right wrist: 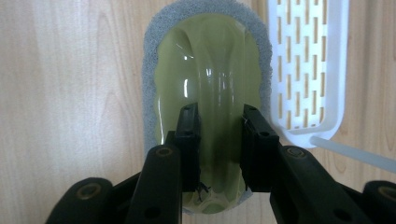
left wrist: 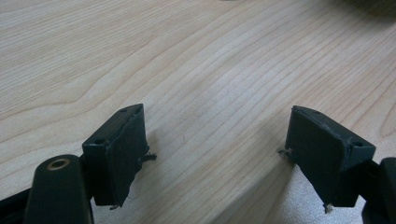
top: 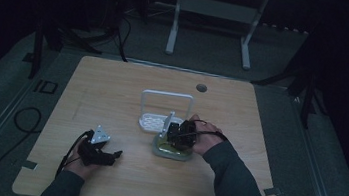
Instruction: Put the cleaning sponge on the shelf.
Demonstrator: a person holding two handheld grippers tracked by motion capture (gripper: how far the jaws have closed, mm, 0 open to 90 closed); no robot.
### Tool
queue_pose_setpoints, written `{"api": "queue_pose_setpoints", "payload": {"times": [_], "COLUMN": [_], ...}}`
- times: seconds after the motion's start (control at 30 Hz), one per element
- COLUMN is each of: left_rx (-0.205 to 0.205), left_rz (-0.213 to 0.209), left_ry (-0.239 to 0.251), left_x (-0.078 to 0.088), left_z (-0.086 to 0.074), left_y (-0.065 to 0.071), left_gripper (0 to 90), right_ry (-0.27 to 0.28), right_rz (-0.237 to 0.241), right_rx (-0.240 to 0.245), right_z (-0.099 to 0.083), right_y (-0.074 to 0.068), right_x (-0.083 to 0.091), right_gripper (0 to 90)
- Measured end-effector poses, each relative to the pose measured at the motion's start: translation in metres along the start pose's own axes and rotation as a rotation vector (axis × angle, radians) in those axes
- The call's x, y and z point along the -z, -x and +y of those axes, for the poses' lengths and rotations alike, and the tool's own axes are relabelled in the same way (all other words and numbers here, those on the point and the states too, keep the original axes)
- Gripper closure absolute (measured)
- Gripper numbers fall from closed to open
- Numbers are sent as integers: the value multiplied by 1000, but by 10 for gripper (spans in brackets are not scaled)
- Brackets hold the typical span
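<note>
A scrubber [right wrist: 210, 70] with an olive-green translucent grip on a grey sponge pad lies on the wooden table [top: 112, 95], just right of centre. My right gripper [right wrist: 219, 116] comes down on it from above, jaws shut on the raised ridge of the green grip. In the high view the scrubber [top: 172, 150] sits under the right gripper [top: 178, 133], beside a white slotted tray [top: 152, 122]. My left gripper [top: 114, 155] rests near the front left of the table, pointing right. Its jaws [left wrist: 215, 135] stand wide apart over bare wood, with nothing between them.
The white slotted tray [right wrist: 306, 70] has a tall hoop handle [top: 167, 95] and touches the scrubber's far side. A round cable hole [top: 201, 87] sits near the table's back edge. Beyond the table stands a white frame [top: 213, 12] on the dark floor.
</note>
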State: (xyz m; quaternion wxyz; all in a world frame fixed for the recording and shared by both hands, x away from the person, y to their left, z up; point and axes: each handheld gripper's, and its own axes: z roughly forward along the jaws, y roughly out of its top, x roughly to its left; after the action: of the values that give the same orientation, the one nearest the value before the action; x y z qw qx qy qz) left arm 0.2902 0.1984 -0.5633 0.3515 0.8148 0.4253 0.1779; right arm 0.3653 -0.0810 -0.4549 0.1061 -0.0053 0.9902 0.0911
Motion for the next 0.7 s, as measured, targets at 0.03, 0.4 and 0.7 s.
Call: {"api": "queue_pose_setpoints", "payload": {"times": [0.03, 0.4, 0.7], "left_rx": [0, -1, -1], "left_rz": [0, 0, 1], "left_ry": [0, -1, -1], "left_x": [0, 0, 0], "left_z": [0, 0, 0], "left_y": [0, 0, 0], "left_gripper": [207, 204, 205], "right_ry": [1, 14, 28], "right_rz": [-1, -30, -72], "right_rx": [1, 11, 1], "right_z": [0, 8, 15], "right_y": [1, 8, 11], "right_x": [0, 2, 3], "right_gripper": [715, 715, 715]}}
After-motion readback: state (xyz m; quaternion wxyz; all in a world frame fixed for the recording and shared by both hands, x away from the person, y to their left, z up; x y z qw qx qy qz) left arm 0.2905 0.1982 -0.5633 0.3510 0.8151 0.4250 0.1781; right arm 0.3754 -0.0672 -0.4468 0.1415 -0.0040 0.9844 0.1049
